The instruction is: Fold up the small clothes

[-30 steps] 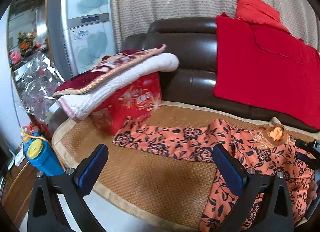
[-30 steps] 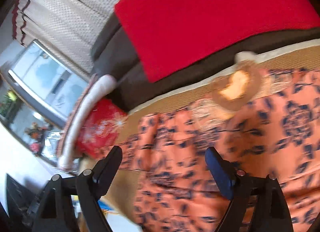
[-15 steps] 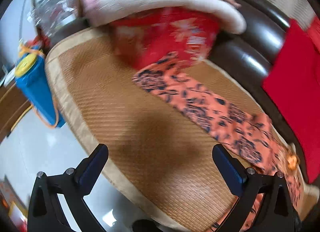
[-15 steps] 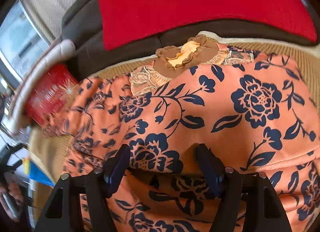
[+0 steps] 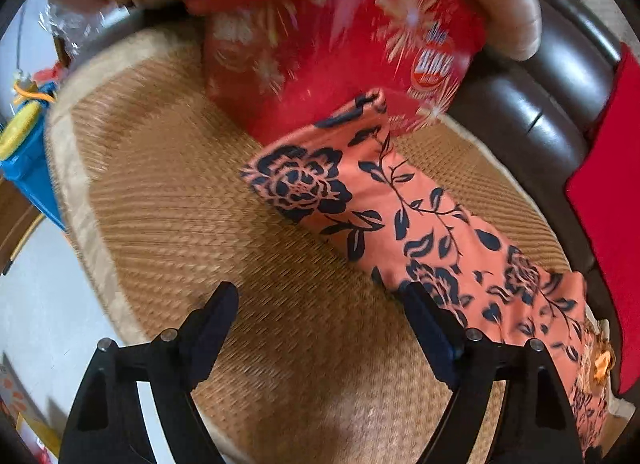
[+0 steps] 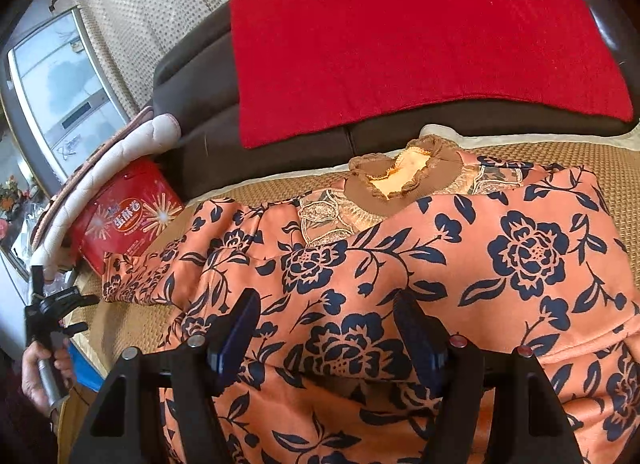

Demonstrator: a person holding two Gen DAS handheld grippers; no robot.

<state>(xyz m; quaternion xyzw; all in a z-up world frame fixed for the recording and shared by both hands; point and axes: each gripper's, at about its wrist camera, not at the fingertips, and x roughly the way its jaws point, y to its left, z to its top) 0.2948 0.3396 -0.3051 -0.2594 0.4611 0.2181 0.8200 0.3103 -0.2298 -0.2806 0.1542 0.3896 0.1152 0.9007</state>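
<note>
sofa: dark brown leather sofa (image 6: 192,119), backrest behind the seat
throw: red knitted throw (image 6: 400,43) draped over the backrest
mat: tan woven straw seat mat (image 5: 180,203) with pale cloth edging, covers the seat
garment: orange long-sleeved top with navy flower print (image 6: 460,264), spread flat on the mat, brown ruffled collar (image 6: 400,179) toward the backrest; one sleeve (image 5: 360,199) stretched out flat, its cuff touching the red bag
blanket: folded cream quilted blanket (image 6: 100,167) resting on top of the red bag
bag: shiny red plastic snack bag with firework print (image 6: 128,219), at the sleeve end of the mat, blurred in left wrist view
container: blue container with yellow lid (image 5: 20,143) just off the mat edge, on the floor side
left gripper (image 5: 320,304): above bare mat just beside the sleeve, jaws closing, nothing between them, right-side fingertip at the sleeve edge; contact cannot be told
right gripper (image 6: 324,320): low over the top's body, jaws spread, a raised fold of the orange fabric between the fingers; pressing or not, cannot tell
hand: person's hand (image 6: 44,368) around the left gripper's handle, seen in right wrist view
</note>
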